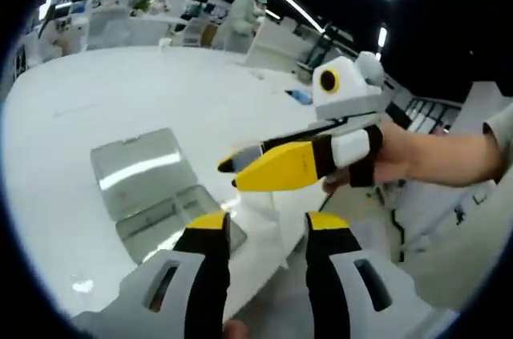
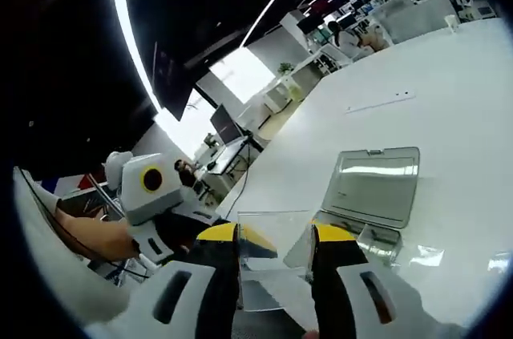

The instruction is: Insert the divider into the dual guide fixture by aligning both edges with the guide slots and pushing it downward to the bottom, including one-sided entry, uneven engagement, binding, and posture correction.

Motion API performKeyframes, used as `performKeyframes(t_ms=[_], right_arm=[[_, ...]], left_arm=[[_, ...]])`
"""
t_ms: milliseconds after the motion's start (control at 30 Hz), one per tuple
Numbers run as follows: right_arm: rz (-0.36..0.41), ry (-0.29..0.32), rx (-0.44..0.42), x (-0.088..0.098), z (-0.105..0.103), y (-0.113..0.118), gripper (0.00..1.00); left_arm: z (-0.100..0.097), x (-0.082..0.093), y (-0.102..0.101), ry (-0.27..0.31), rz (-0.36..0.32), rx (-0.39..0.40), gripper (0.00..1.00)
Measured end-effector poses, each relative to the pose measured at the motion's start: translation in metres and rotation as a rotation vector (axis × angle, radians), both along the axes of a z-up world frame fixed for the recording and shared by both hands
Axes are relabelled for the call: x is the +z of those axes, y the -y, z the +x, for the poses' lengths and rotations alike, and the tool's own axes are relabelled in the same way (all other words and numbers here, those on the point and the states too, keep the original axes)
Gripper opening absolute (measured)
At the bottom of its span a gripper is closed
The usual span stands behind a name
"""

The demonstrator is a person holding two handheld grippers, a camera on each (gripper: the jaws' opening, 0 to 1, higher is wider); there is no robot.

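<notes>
Left hand-held gripper (image 1: 267,231): lower centre of the left gripper view, jaws apart, nothing between them.
Right hand-held gripper (image 2: 274,236): lower centre of the right gripper view, jaws apart with the divider's edge between them; contact cannot be told. In the left gripper view its jaws look nearly together.
Divider (image 2: 268,259): clear sheet, bottom centre of the right gripper view, at the table edge.
Fixture (image 2: 375,187): clear box with open lid, right of centre, on the white table (image 2: 449,82).
</notes>
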State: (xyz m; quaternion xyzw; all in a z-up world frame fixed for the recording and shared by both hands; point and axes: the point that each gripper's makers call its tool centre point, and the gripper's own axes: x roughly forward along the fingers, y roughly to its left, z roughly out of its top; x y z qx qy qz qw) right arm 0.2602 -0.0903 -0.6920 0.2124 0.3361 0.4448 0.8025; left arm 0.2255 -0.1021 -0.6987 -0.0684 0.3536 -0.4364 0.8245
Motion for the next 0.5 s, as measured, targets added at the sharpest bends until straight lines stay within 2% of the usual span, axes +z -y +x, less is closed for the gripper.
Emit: performKeyframes(t_ms=[100,200,300,500], right_arm=[[-0.034,-0.028,-0.031,-0.009,0.002,0.001,0.30],[-0.079,-0.028,-0.058,-0.016,0.003,0.001,0.30],[-0.091,-0.042,-0.090,-0.020,0.005,0.001,0.30],[-0.151,-0.060,-0.149,-0.030,0.008,0.002,0.30]], left_arm=[[0.002,-0.005,-0.003,0.008,0.040,0.037,0.29],[0.003,-0.012,-0.003,0.001,0.071,0.066,0.28],[0.006,-0.016,-0.005,-0.006,0.087,0.106,0.26],[0.006,-0.027,-0.002,-0.006,0.144,0.138,0.22]])
